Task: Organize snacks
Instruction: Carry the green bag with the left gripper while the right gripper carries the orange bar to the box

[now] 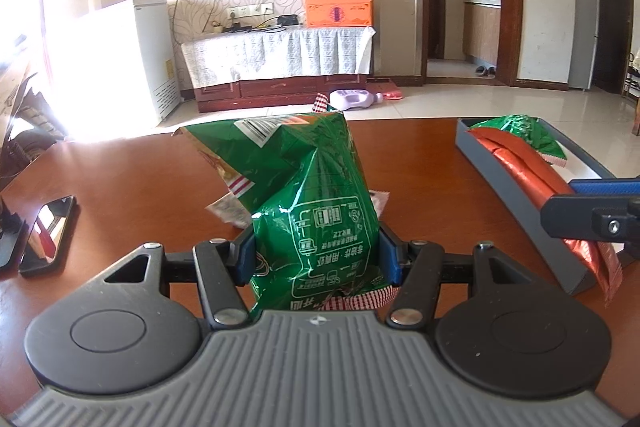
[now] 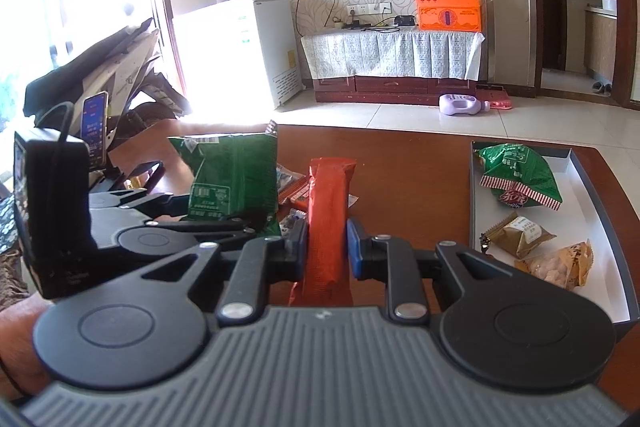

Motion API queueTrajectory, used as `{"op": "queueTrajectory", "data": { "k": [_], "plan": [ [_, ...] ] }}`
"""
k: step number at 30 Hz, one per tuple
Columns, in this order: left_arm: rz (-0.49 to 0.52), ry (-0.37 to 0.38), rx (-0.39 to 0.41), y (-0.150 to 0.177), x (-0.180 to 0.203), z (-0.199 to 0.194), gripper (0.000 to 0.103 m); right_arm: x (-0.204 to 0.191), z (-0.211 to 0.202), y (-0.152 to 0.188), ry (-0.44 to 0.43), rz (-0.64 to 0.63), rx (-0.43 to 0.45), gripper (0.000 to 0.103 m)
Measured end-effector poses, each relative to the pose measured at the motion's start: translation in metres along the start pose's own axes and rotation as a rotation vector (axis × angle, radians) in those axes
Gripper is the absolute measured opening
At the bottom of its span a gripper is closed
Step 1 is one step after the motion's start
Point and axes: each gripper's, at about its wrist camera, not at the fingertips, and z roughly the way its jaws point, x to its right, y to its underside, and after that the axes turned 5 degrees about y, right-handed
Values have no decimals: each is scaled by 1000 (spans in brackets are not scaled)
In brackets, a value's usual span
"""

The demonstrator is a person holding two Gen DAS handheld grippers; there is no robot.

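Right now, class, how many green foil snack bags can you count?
2. One green foil snack bag is clamped in the left gripper; the other green bag lies in the grey tray. Others may be hidden.

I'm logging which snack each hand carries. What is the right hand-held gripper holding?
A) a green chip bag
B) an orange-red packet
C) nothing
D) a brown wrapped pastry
B: in the right wrist view the right hand-held gripper is clamped on the upright orange-red packet; the green chip bag sits in the left one.
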Motion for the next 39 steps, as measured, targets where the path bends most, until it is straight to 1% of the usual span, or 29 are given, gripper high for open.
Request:
{"op": "queueTrajectory", "data": {
  "k": [11,19,29,39],
  "plan": [
    [44,37,15,-13,28,-2,64,12,-9,-2,18,18,25,24],
    [75,75,28,-22,56,-1,64,27,-17,-2,54,41,39,24],
    [102,122,27,-30,87,9,64,57,-25,-1,112,90,47,24],
    [151,192,33,-43,126,31,64,99,-28,2,191,174,49,24]
  ]
}}
